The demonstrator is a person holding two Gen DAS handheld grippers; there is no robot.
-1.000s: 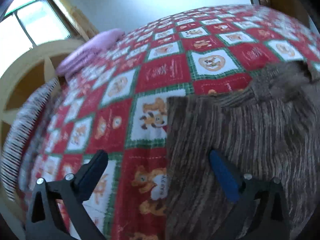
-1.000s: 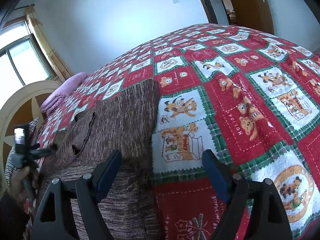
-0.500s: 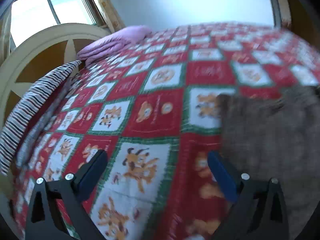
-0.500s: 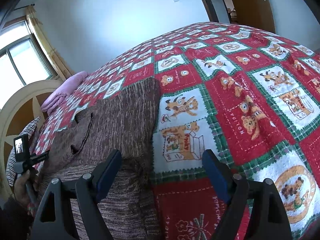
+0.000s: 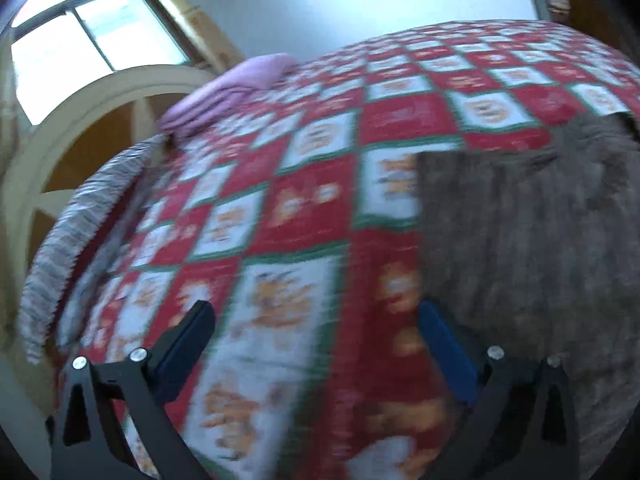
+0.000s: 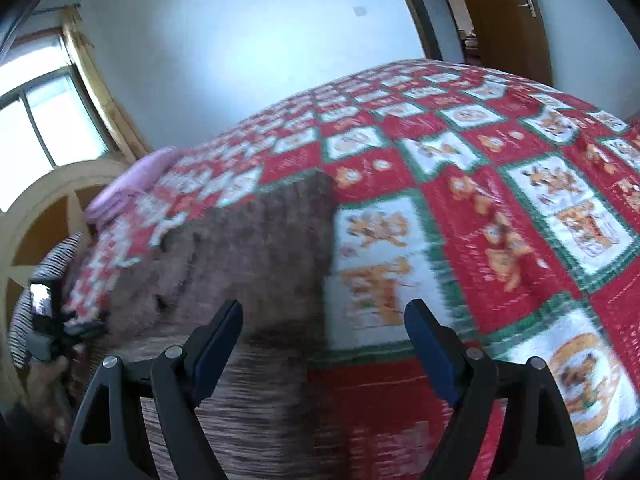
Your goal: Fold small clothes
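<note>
In the left wrist view, the left gripper [image 5: 316, 320] is hovering over the red patchwork quilt [image 5: 312, 216], its fingers spread wide and holding nothing. The brown knit garment [image 5: 528, 240] is lying flat on the quilt at three o'clock, its edge just beside the right-hand finger. A purple pillow [image 5: 232, 92] is sitting at eleven o'clock.

In the right wrist view, the right gripper [image 6: 324, 328] is also standing wide and empty. The garment [image 6: 256, 264] is spreading from nine to six o'clock, passing under the left-hand finger.

bed: red-green quilt [image 6: 500, 208] | window [image 5: 80, 44] bright | wall [image 6: 240, 60] white | door [image 6: 504, 20] wooden
</note>
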